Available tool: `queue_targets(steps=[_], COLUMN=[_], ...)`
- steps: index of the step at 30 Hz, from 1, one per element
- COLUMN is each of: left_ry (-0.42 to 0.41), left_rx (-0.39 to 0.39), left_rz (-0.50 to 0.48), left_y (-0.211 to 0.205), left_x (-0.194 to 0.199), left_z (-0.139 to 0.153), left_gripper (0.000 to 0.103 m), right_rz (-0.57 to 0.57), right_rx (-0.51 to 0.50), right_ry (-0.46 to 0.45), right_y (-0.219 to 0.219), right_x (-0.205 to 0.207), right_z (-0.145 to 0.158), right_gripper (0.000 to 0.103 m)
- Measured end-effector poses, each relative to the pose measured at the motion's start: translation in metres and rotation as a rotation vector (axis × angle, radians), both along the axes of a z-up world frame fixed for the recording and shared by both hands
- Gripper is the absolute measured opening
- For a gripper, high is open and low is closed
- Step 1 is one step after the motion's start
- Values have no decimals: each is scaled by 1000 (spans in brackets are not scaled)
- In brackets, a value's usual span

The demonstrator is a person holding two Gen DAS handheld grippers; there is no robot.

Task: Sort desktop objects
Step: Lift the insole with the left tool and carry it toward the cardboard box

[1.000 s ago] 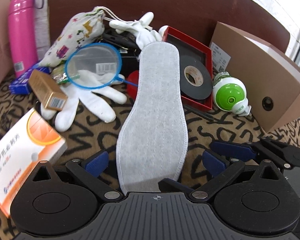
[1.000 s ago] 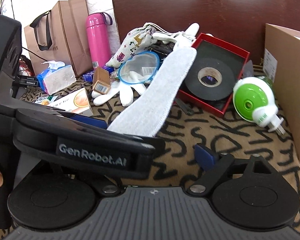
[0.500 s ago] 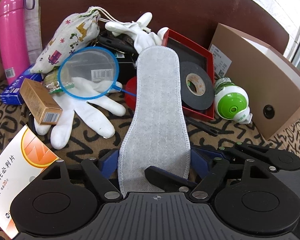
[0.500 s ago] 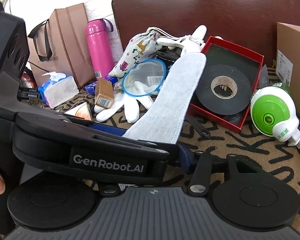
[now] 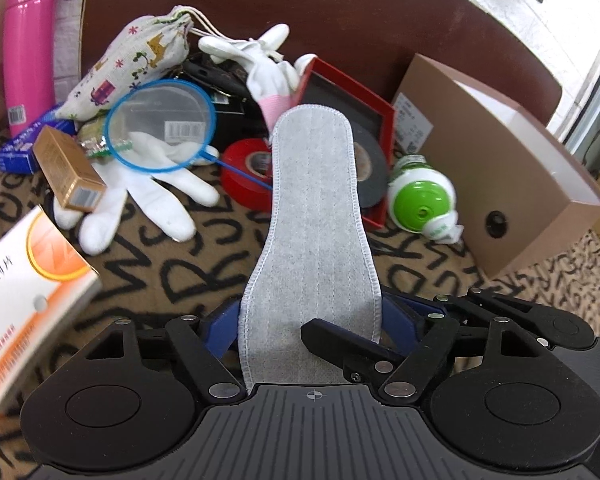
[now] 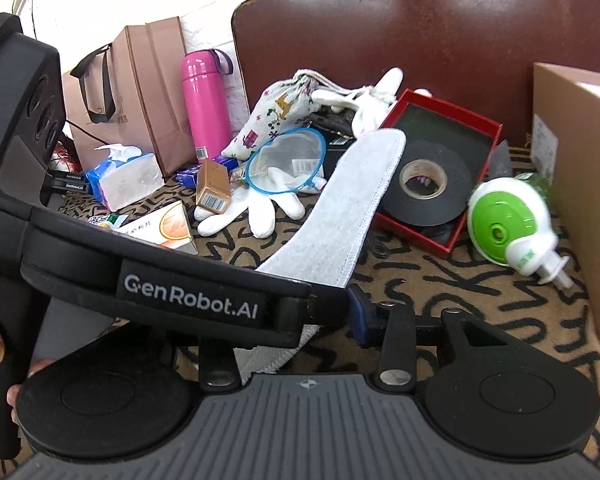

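Insole (image 5: 316, 216) light, floppy; heel best hold. Left gripper (image 5: 310, 322) jaws closing, pinching heel edges. Right gripper (image 6: 328, 304) jaws closing, seemingly clamped on heel.

The grey insole (image 5: 316, 216) is long and flat, of felt-like cloth with a stitched edge. Its heel end is low and near the cameras, and its rounded toe end is raised and points away toward the red box (image 5: 360, 92), in front of the black tape roll (image 6: 428, 184).
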State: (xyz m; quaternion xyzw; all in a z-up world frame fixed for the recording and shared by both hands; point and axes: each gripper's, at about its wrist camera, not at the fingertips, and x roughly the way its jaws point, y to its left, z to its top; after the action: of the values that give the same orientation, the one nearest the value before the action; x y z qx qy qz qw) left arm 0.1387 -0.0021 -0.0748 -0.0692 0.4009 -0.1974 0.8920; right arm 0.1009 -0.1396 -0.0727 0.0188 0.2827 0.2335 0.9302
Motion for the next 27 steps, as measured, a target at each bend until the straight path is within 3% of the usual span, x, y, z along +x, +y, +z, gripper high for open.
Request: queue_targets(steps=[16, 27], left_ry=[-24, -142], left_rx=[-65, -60], left_rz=[21, -8], left_y=[-36, -66], left_x=[-58, -86], left_z=[19, 62], left_gripper=[78, 78], right_rz=[-8, -46], right_rx=[-34, -35], right_ry=[-74, -225], right_y=[-38, -67], right_x=[-59, -93], right_z=[27, 60], right_gripper=[47, 44])
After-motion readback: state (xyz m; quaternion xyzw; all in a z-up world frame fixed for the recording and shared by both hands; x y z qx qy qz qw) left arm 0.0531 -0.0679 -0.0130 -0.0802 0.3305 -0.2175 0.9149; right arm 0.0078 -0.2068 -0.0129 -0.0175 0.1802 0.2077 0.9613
